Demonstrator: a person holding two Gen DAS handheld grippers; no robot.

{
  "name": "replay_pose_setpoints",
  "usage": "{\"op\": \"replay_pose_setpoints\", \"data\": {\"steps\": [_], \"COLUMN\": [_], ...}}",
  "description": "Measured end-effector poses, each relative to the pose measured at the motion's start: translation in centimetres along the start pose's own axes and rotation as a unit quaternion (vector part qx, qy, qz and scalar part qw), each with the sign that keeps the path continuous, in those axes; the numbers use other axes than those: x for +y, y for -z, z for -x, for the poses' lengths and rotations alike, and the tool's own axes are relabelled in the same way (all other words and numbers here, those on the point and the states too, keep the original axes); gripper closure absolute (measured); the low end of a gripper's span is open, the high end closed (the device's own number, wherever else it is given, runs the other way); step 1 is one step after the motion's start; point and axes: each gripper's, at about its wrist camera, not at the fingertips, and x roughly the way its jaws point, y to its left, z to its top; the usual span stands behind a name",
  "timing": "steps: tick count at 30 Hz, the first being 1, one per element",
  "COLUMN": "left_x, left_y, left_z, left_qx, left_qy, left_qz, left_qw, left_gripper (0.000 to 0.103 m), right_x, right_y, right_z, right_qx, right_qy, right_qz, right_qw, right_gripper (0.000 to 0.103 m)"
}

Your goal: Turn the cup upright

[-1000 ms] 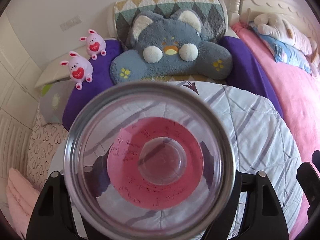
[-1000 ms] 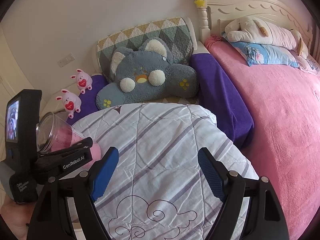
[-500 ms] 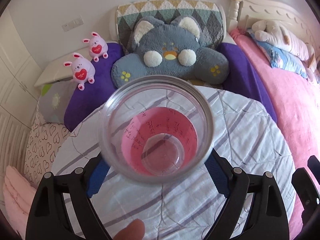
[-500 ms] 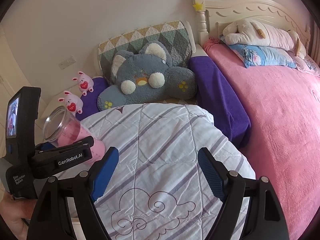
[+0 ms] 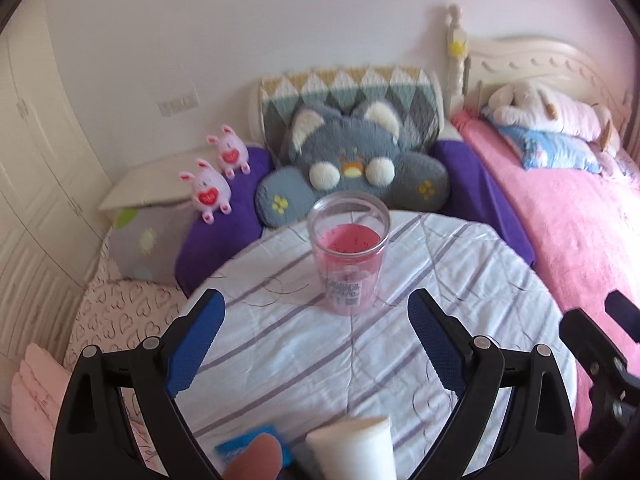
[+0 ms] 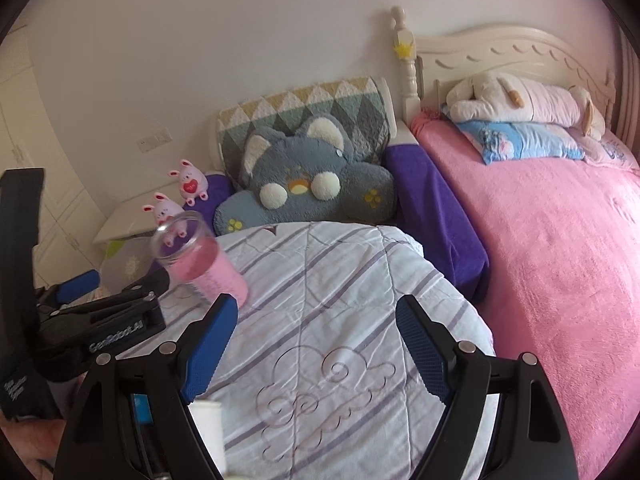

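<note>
A clear plastic cup (image 5: 348, 256) with a pink label stands upright, mouth up, on the round table under a white striped quilt (image 5: 460, 280). My left gripper (image 5: 316, 344) is open and empty, drawn back from the cup, which stands free between and beyond its blue pads. The cup also shows in the right wrist view (image 6: 200, 264), at the table's left, just beyond the left gripper's finger (image 6: 80, 284). My right gripper (image 6: 316, 344) is open and empty over the quilt's cloud embroidery.
A grey cat cushion (image 5: 348, 172) and purple cushions (image 5: 216, 240) lie behind the table. Two pink bunny toys (image 5: 208, 188) sit at the left. A pink bed (image 6: 560, 240) fills the right. A white roll (image 5: 356, 448) and a blue item (image 5: 244, 446) sit at the near edge.
The left gripper has let go of the cup, opened and pulled back; the cup now stands upright on the quilt. The right gripper has stayed open, barely moving.
</note>
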Motion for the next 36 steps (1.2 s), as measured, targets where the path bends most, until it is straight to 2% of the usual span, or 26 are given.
{"op": "replay_pose_setpoints", "data": {"steps": [3, 8, 13, 21, 26, 36], "left_x": [1.0, 2.9, 5.4, 7.6, 8.2, 8.4], "left_y": [1.2, 4.4, 8.4, 13.6, 15.3, 17.4], "left_z": [3.7, 9.5, 13.0, 16.2, 17.5, 18.7], "left_qx": [-0.029, -0.072, -0.083, -0.092, -0.097, -0.103], "left_qy": [0.004, 0.006, 0.008, 0.007, 0.011, 0.009], "left_qz": [0.002, 0.010, 0.021, 0.040, 0.053, 0.061], "left_qw": [0.9996, 0.9973, 0.9963, 0.9950, 0.9938, 0.9927], "left_gripper": [0.008, 0.003, 0.002, 0.002, 0.002, 0.002], "right_x": [0.8, 2.4, 4.1, 6.2, 7.0, 7.0], "right_y": [0.5, 2.5, 5.6, 10.2, 12.0, 13.3], "right_z": [2.8, 7.3, 10.9, 14.1, 15.1, 15.7], "right_qx": [-0.022, -0.051, -0.065, -0.070, -0.071, -0.069], "right_qy": [0.006, 0.015, 0.023, 0.026, 0.026, 0.028], "right_qz": [0.010, 0.026, 0.042, 0.061, 0.072, 0.076], "right_qw": [1.000, 0.998, 0.997, 0.995, 0.994, 0.994], "right_gripper": [0.020, 0.021, 0.021, 0.021, 0.021, 0.021]}}
